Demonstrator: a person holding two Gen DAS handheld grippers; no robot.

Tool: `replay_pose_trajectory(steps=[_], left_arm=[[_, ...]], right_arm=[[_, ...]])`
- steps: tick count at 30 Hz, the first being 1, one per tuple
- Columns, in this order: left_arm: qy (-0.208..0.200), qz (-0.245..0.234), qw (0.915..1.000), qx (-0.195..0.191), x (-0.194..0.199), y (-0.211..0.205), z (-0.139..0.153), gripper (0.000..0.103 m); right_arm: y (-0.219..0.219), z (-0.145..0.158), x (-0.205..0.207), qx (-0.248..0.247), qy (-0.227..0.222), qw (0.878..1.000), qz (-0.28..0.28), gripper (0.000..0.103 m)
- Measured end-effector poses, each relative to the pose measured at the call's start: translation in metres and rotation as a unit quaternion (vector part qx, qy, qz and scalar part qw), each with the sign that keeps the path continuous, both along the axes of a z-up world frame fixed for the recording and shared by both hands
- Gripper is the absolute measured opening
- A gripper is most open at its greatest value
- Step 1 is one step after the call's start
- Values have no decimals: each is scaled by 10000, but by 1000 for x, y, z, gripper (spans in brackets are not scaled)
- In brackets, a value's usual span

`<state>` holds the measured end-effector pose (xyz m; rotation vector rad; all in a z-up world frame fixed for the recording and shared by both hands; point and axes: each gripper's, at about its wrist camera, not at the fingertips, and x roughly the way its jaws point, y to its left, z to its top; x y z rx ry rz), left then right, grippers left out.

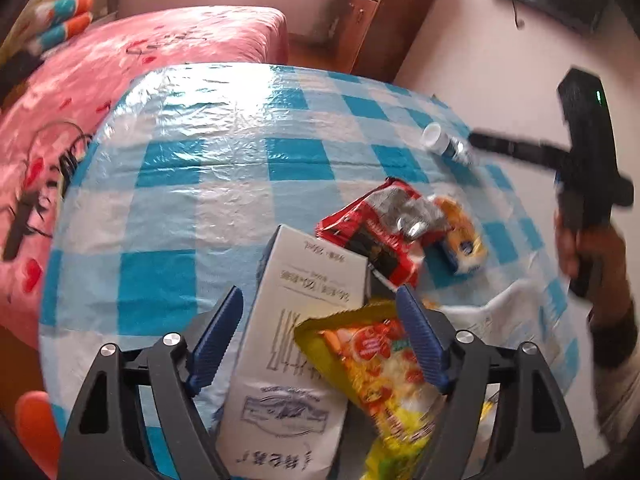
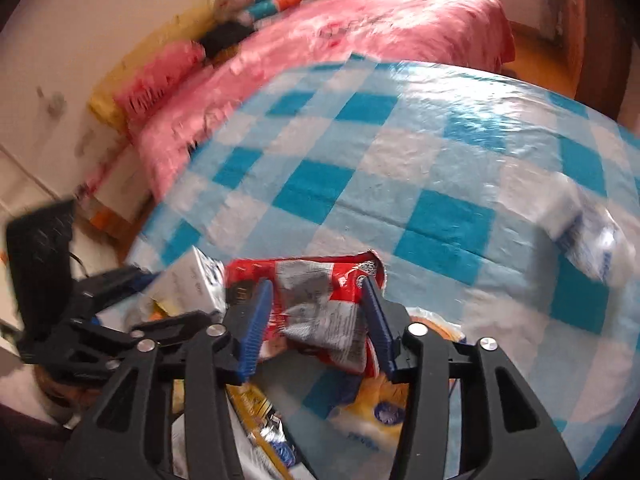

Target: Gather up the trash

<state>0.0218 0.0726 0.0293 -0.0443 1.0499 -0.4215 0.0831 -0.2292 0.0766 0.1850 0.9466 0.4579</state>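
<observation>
Trash lies on a blue-checked tablecloth (image 1: pixel 224 168). In the left wrist view my left gripper (image 1: pixel 320 312) is open above a white carton (image 1: pixel 296 344) and a yellow snack bag (image 1: pixel 384 372). Beyond lie a red wrapper (image 1: pixel 380 232), an orange-white packet (image 1: pixel 464 240) and a small white-capped bottle (image 1: pixel 444 146). In the right wrist view my right gripper (image 2: pixel 316 300) is open, its fingers on either side of the red wrapper (image 2: pixel 320 300). The orange-white packet (image 2: pixel 380 408) lies under it and the carton (image 2: pixel 196 280) to its left.
A bed with a pink cover (image 1: pixel 120 64) stands beyond the table. A wooden cabinet (image 1: pixel 380 16) is at the back by the wall. A crumpled white plastic wrapper (image 2: pixel 592 236) lies at the table's right. The other gripper shows at each view's edge (image 1: pixel 584 176) (image 2: pixel 52 280).
</observation>
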Motion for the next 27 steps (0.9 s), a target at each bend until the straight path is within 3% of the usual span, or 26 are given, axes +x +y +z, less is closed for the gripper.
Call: replay_pose_trajectory(steps=[1,2,5,8,21,27], left_arm=[[24,-80,9999,101,-1,-2,-1,79],[40,-139,9998,115,-3,-3,-1,79],[62,-245,9996,158,-1,-6,-3,79],[55,-273,9994,227,2,-11,-5,80],[114,-256,9996,76,11,-12,-17,81],[-32,-158,9994,291,9,-16,-17,70]], right_arm=[[0,0,0,3,3,10000,4,62],[-12,4,3,-389,-284,9986,-212,71],[-21,1,11,-942,-528,9937,-303,80],[-20,-18,32,-1365,-491,9894,-74,89],[-5,-73,72,-1370,-113,9891,533,93],[12,-91,71,-1349,-148,9900,379,93]])
